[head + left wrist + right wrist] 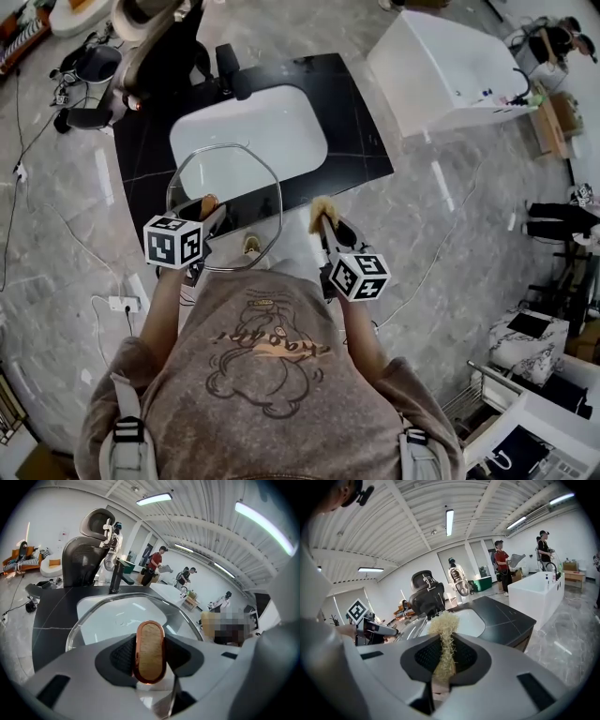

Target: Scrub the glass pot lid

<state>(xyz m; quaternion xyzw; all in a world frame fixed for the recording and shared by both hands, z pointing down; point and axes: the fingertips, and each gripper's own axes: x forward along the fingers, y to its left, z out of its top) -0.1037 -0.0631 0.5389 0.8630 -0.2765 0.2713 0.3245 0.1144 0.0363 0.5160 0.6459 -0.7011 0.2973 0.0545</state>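
At the sink's (pixel 272 122) near edge, the left gripper (pixel 208 204) is closed on the glass pot lid's (pixel 246 202) knob (pixel 150 651); the right gripper (pixel 323 214) pinches a fibre scrubber (pixel 444 630); better to hold the lid steady and rub in firm circles.

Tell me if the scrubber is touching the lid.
Apart. The head view shows dark counter between the scrubber and the lid.
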